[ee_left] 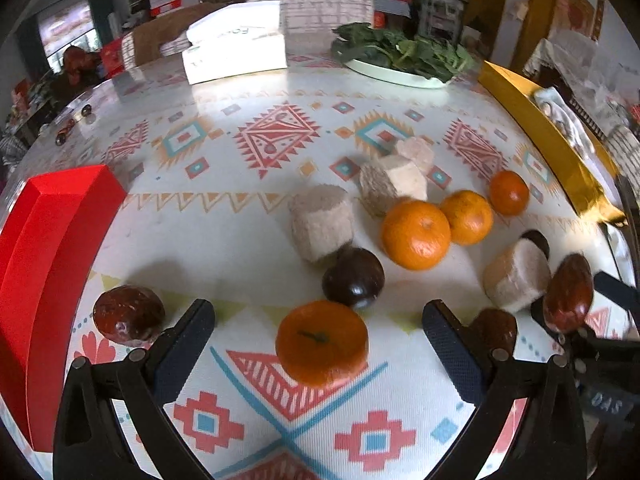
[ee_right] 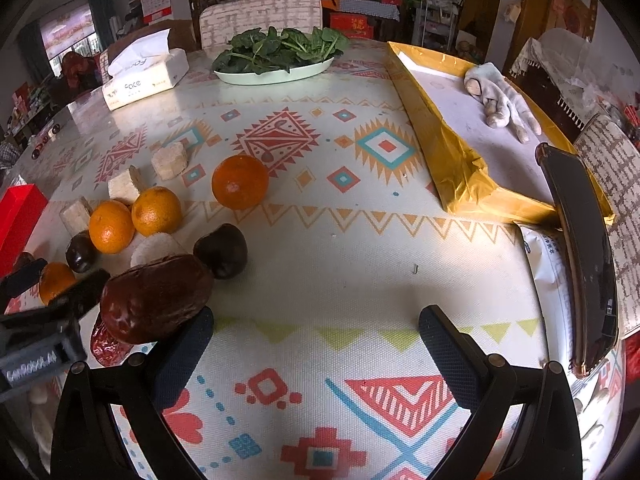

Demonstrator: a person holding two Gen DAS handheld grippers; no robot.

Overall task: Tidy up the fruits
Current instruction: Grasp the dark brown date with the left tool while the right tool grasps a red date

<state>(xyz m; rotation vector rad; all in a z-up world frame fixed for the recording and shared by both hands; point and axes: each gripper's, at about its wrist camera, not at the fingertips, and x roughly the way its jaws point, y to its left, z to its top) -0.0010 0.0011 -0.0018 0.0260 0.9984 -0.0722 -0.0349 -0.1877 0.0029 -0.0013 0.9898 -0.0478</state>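
In the right wrist view we have bare patterned tablecloth [ee_right: 340, 280] across the frame centre. The glossy gold tray wall [ee_right: 452, 160] blocks the right, the curved dark brown tray [ee_right: 580, 256] the far right, and clustered round orange mandarins [ee_right: 156, 210] crowd the left.

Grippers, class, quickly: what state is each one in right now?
Left gripper: jaws open, holding nothing; an orange sits between them.
Right gripper: jaws open, holding nothing.
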